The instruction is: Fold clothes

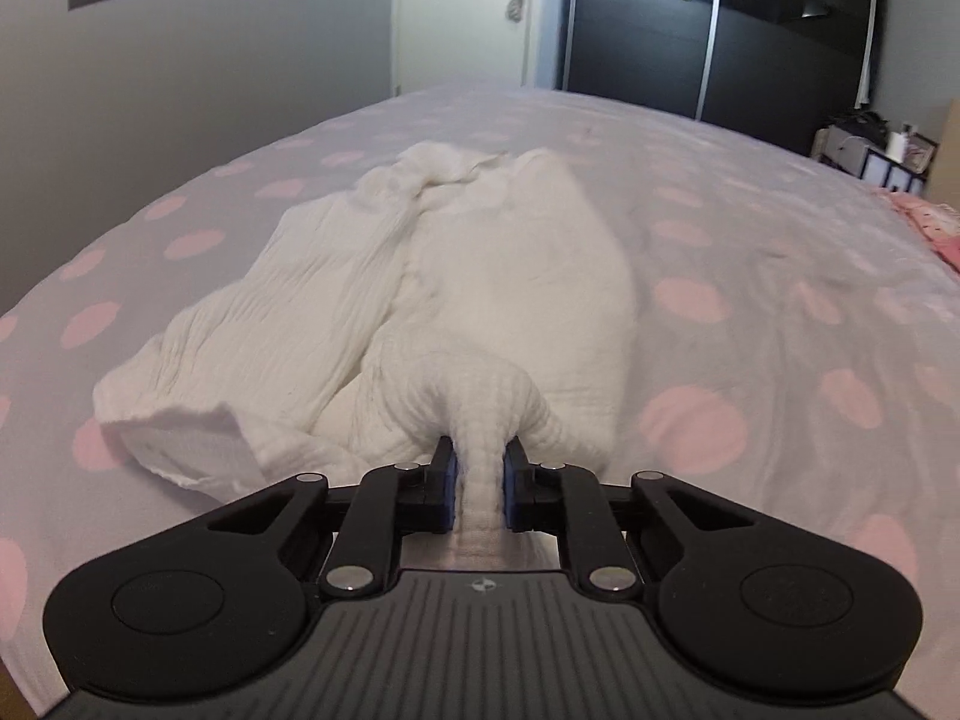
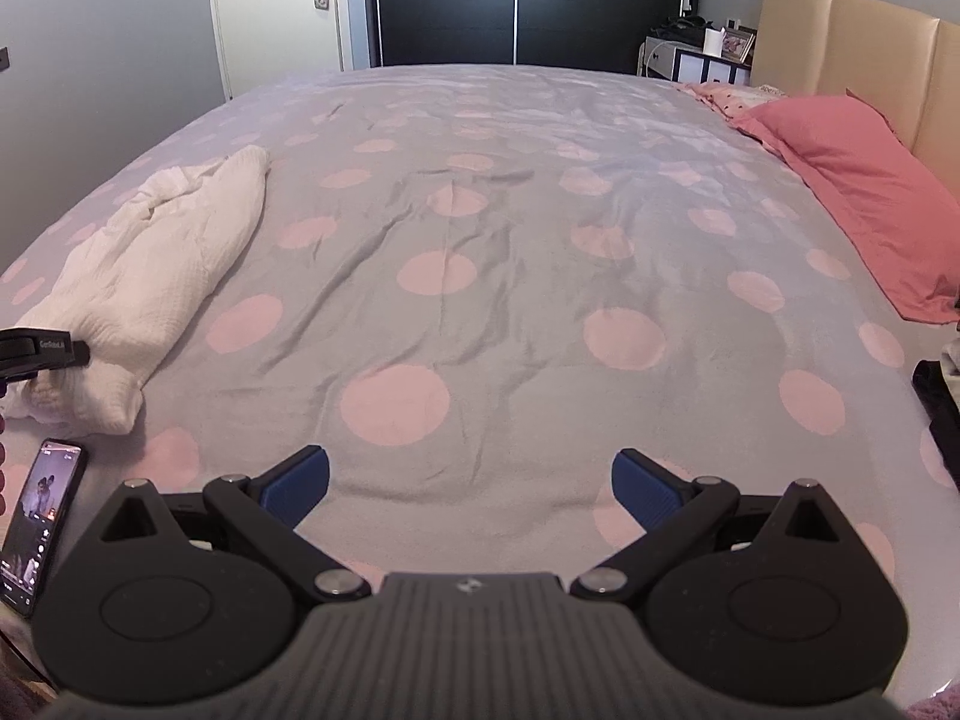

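Observation:
A white crinkled garment [image 1: 420, 294] lies bunched on the grey bedspread with pink dots [image 1: 750, 300]. My left gripper [image 1: 480, 468] is shut on a gathered fold of the garment at its near end. In the right wrist view the same garment [image 2: 150, 264] lies at the left of the bed, with part of the left gripper's body [image 2: 36, 351] over its near end. My right gripper [image 2: 471, 480] is open and empty, low over the bedspread [image 2: 480, 300] near its front edge, well right of the garment.
A phone [image 2: 39, 525] with a lit screen lies at the front left of the bed. A pink pillow [image 2: 858, 192] rests against the beige headboard [image 2: 852, 42] at the right. A dark wardrobe [image 2: 516, 0], a door [image 2: 276, 6] and a bedside shelf [image 2: 696, 57] stand beyond the bed.

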`<state>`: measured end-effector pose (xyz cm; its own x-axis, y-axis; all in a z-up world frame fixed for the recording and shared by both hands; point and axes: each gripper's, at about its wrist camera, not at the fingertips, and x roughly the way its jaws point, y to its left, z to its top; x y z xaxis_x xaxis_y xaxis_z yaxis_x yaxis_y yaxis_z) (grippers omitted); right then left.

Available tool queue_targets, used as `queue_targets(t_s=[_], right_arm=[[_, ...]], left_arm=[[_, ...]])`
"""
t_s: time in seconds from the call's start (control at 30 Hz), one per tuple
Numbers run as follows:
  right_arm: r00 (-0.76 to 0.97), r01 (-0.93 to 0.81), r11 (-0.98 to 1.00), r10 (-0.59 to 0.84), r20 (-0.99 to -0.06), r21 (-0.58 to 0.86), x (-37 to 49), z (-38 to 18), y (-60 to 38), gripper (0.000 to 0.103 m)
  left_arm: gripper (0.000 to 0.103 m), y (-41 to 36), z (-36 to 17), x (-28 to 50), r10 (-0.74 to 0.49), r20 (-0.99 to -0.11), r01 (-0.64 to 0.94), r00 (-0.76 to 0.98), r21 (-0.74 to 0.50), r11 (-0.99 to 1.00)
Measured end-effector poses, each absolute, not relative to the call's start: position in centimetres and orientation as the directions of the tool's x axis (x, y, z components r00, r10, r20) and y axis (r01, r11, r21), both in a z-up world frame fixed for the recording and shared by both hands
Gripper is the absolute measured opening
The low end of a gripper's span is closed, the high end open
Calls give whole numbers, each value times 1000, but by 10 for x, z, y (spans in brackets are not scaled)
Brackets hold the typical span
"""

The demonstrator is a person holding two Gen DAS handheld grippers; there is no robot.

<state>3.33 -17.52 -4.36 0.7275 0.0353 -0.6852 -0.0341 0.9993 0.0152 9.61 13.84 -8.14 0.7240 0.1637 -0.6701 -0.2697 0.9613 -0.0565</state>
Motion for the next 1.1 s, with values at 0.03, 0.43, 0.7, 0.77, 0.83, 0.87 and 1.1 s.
queue_targets(t_s=[0.03, 0.43, 0.7, 0.77, 0.83, 0.87, 1.1], right_arm=[[734, -36, 999, 36, -678, 15, 31, -41, -175, 102], [801, 13, 999, 11, -598, 35, 8, -9, -197, 102], [830, 74, 995, -28, -557, 60, -10, 7, -229, 101], [832, 69, 995, -19, -555, 70, -14, 8, -233, 101], [835, 67, 995, -16, -550, 72, -17, 10, -236, 101], [835, 66, 995, -14, -550, 74, -18, 10, -238, 101], [786, 24, 988, 74, -613, 151, -14, 7, -247, 100]], left_arm=[[12, 134, -78, 95, 148, -671, -257, 726, -65, 964], [1, 31, -8, 39, -189, -583, 148, 790, -116, 982], [1, -9, -1, 7, -303, -615, 301, 728, -111, 947], [1, -11, 0, 2, -336, -622, 332, 707, -127, 934], [1, -16, 0, -7, -395, -629, 391, 670, -154, 908], [1, -21, -1, -12, -421, -633, 422, 650, -161, 892], [2, -39, -18, -30, -409, -714, 505, 569, -89, 858]])
